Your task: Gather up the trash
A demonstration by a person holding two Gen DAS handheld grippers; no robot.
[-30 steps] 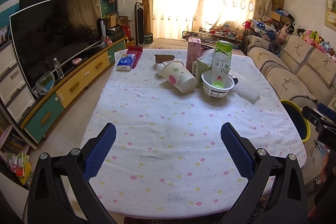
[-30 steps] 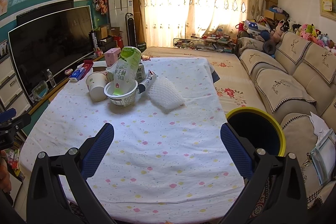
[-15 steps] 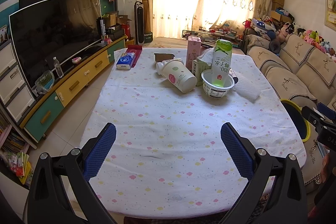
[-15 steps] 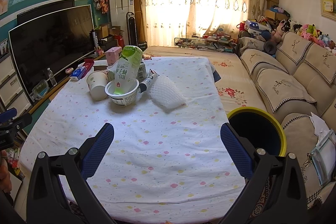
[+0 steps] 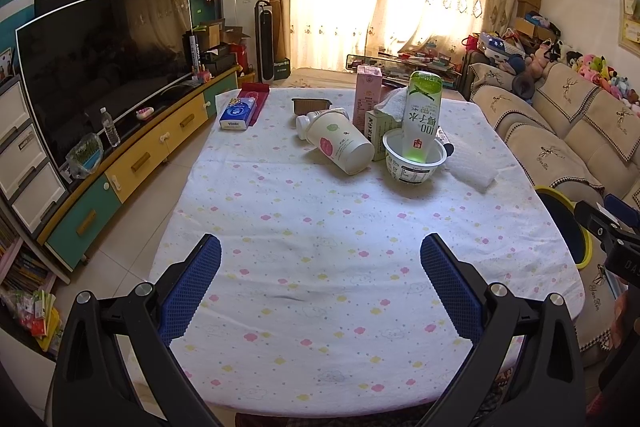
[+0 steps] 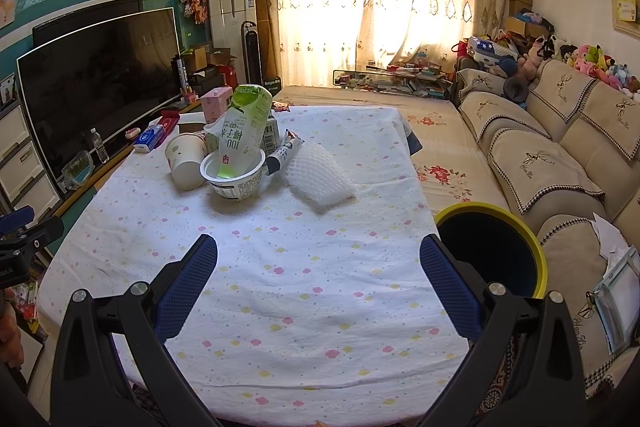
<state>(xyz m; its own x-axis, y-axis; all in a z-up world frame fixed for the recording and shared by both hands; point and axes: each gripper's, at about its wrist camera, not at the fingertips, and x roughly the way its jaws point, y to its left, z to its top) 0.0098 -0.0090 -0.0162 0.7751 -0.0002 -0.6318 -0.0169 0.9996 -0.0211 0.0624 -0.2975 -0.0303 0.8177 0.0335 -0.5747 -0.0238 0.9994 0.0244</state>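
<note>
Right wrist view: a green-and-white plastic bottle (image 6: 242,127) is seen standing tilted in a white plastic bowl (image 6: 234,175) on the dotted tablecloth (image 6: 304,267), well beyond both empty, widely spread grippers: right (image 6: 318,259), left (image 5: 320,259). A yellow-rimmed black bin (image 6: 492,251) is placed beside the table.

Bottle (image 6: 240,131) in bowl (image 6: 236,183), seemingly upside-down

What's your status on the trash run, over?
Both hand-held grippers, left and right, open, empty. Trash pile untouched mid-table. Bin at table's right edge. Path clear.
</note>
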